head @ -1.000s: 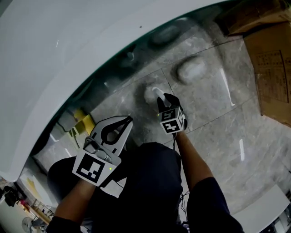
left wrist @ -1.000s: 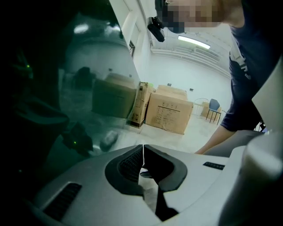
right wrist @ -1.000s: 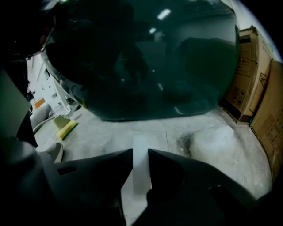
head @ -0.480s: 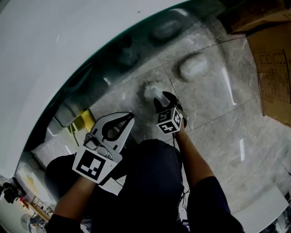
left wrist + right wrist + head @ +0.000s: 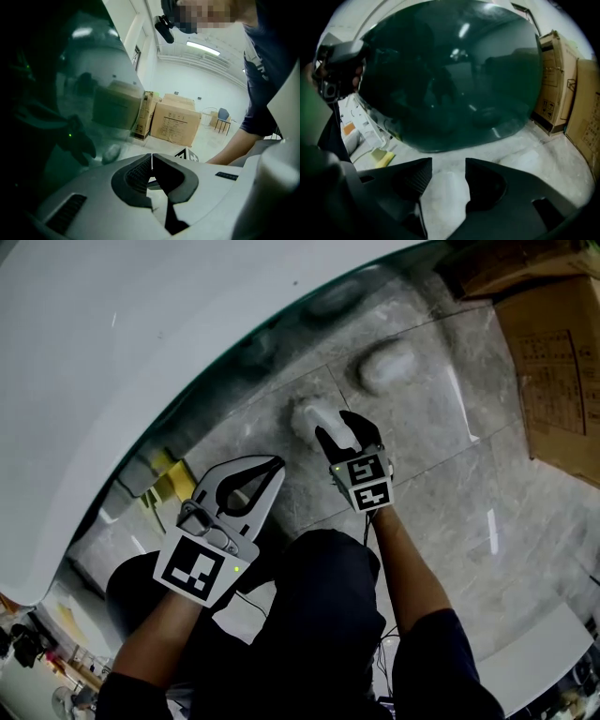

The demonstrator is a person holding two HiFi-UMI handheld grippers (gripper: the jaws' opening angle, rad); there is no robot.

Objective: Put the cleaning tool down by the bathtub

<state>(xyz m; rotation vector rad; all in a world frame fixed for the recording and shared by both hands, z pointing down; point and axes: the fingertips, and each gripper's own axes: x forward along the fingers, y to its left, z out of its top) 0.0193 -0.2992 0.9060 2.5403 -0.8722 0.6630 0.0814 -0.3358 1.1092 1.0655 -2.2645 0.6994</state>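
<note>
A large white bathtub (image 5: 141, 343) curves across the upper left of the head view, and its dark, glossy side overhangs the floor. Grey marble floor tiles (image 5: 450, 484) fill the middle. Brown cardboard boxes (image 5: 553, 362) sit at the upper right, well apart from the tub. The person crouches at the bottom of the view, dark-clothed knees (image 5: 319, 615) between two bare forearms, with a gripper in each hand.

The left gripper (image 5: 270, 470), white-bodied, hangs over the tiles beside the tub. Its jaws are pressed together tip to tip, with nothing between them.

The right gripper (image 5: 339, 432), black, has just changed. A second ago its jaws were on the white handle of the cleaning tool. They have just been opening and now stand spread wide, with neither pad pressing on anything. The gripper also looks lifted a little off the floor.

The cleaning tool (image 5: 309, 416), a small pale shape, lies on the tile near the tub's curved side, just under the spread jaws. The right gripper view shows it as a whitish patch in the gap between them, down on the floor. Judging from this, the tool has been let go and set down by the bathtub, so the task looks essentially done.

A small yellow sponge (image 5: 173, 482) lies further left, against the tub's base.
</note>
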